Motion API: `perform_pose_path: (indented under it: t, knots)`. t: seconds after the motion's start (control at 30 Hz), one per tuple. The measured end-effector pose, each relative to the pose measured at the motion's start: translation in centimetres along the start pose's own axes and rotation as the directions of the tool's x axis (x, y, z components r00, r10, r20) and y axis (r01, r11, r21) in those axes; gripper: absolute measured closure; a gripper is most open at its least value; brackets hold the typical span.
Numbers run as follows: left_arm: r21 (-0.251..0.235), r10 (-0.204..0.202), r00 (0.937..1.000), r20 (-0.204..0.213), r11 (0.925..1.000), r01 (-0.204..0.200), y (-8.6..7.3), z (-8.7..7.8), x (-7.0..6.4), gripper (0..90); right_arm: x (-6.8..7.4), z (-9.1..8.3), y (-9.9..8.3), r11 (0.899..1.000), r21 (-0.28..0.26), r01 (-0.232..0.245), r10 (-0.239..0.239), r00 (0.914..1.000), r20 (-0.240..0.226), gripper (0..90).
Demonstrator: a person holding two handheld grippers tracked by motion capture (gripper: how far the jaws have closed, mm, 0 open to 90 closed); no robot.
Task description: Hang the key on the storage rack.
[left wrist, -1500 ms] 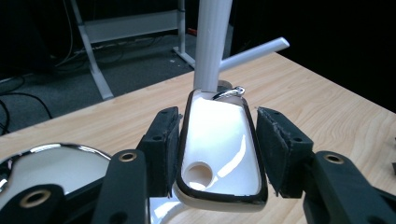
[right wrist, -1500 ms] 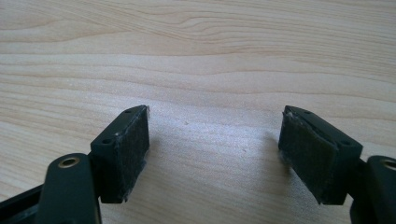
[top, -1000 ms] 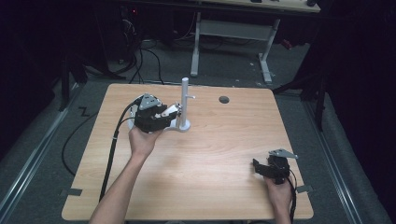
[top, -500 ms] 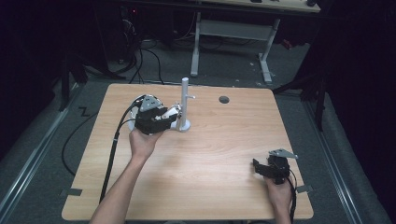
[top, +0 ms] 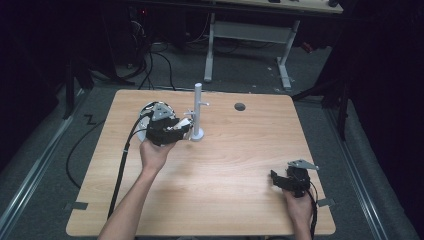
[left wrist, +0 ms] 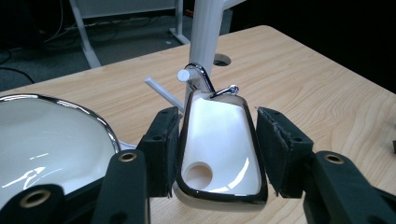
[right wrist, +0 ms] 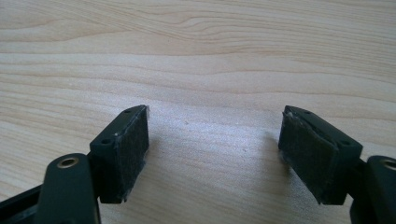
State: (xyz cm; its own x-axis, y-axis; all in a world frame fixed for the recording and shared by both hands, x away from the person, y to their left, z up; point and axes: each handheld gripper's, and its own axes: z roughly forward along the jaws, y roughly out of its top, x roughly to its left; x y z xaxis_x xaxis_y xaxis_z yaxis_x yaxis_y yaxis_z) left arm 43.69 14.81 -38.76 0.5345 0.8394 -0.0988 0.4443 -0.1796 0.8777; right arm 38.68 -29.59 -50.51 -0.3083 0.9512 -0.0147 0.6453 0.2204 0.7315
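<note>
The left gripper (left wrist: 215,154) holds a white cup (left wrist: 218,149) by its flattened, tapering body, one black foam-padded jaw pressed on each side wall. The cup is glossy, with a dark rim, a chrome wire handle loop (left wrist: 219,91) at its far end and a round hole in its floor. It lies directly against the white stand (top: 198,111), a smooth round post on a disc base with short pegs. In the left gripper view, one peg (left wrist: 184,74) sits just behind the handle loop, and a glossy white bowl (left wrist: 51,135) with a chrome rim lies just beside the cup, on the side away from the stand. The high view places the stand on a light wood-grain table (top: 225,195) and shows the right gripper (top: 287,181) well apart from the stand, near the table's front edge. In the right gripper view, its jaws (right wrist: 215,154) stand wide apart over bare wood.
</note>
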Motion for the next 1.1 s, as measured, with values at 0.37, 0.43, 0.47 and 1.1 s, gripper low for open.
perform_pose_path:
  t: [0.37,0.43,0.47,1.1]
  knots:
    - [0.020,-0.020,0.9997,-0.012,0.9996,0.020,-0.4,1.4,0.4,50.6,0.0,0.0,0.0,1.000,0.000,0.000,0.000,1.0000,0.000,24.4]
    - [0.024,-0.023,0.9996,-0.016,0.9994,0.023,-0.5,1.6,0.4,50.6,0.0,0.0,0.0,1.000,0.000,0.001,-0.001,1.0000,0.000,24.4]
    - [0.025,-0.024,0.9996,-0.017,0.9994,0.025,-0.6,1.7,0.5,50.6,0.0,0.0,0.0,1.000,0.000,0.001,-0.001,1.0000,0.000,24.4]
    - [0.096,-0.013,0.9988,-0.047,0.9952,0.017,-1.5,3.6,0.8,50.1,0.0,0.0,0.0,1.000,0.000,0.001,-0.001,1.0000,0.000,24.4]
